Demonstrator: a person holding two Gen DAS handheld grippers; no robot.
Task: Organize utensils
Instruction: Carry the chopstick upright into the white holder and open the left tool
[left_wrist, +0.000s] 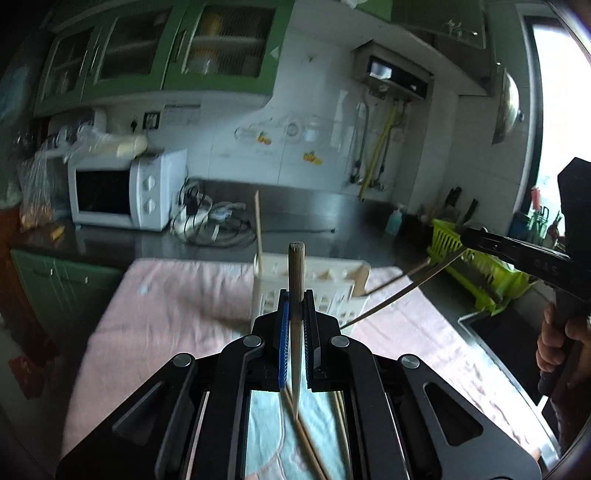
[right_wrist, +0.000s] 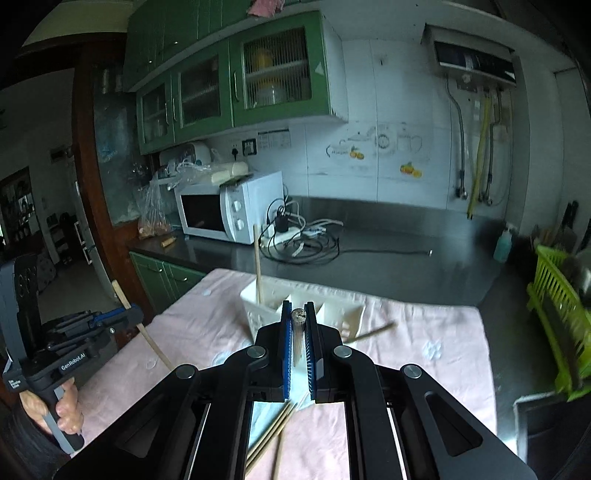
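My left gripper (left_wrist: 296, 304) is shut on a wooden chopstick (left_wrist: 296, 273) that stands upright between the blue pads. Behind it a white slotted utensil holder (left_wrist: 332, 275) stands on the pink cloth (left_wrist: 177, 306), with one chopstick (left_wrist: 258, 229) upright in its left corner. My right gripper (right_wrist: 298, 314) is shut on another chopstick (right_wrist: 297, 325), just in front of the holder (right_wrist: 343, 308). The left view shows that gripper (left_wrist: 476, 236) at the right, its stick (left_wrist: 399, 291) slanting down-left. Several loose chopsticks (right_wrist: 273, 432) lie on a pale blue cloth below.
A white microwave (right_wrist: 229, 210) and a tangle of cables (right_wrist: 303, 240) sit on the dark counter behind. A lime green dish rack (right_wrist: 554, 317), a soap bottle (right_wrist: 503, 243) and a sink edge (left_wrist: 491, 332) are at the right. One stick (right_wrist: 369, 334) lies by the holder.
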